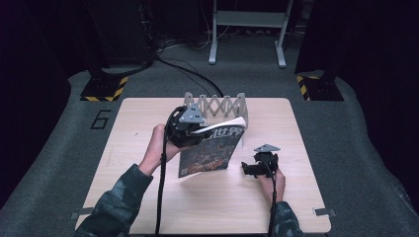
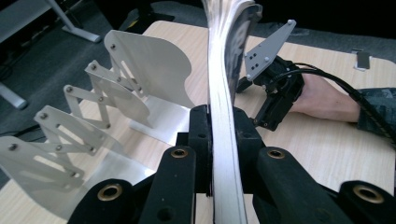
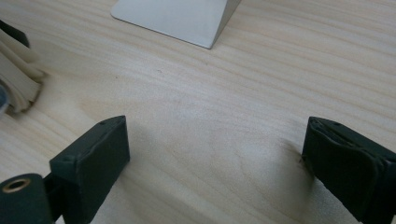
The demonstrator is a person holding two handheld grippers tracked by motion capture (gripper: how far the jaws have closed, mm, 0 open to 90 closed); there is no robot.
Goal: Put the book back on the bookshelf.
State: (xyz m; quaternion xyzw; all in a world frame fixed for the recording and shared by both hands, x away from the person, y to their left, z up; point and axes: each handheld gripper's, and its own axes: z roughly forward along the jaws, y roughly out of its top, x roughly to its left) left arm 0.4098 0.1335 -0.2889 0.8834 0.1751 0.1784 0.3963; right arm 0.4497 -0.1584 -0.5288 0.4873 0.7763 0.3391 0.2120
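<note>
A magazine (image 1: 211,148) is clamped at its top edge in the left tool (image 2: 219,135), its lower corner resting on the surface (image 1: 148,207), just in front of the rack (image 1: 217,106). The right tool (image 3: 215,158) is released, jaws wide apart, low over bare surface beside the magazine. The magazine is judged light, limp and glossy: pages bow above the jaws, so a grip near the spine would be steadier.
</note>
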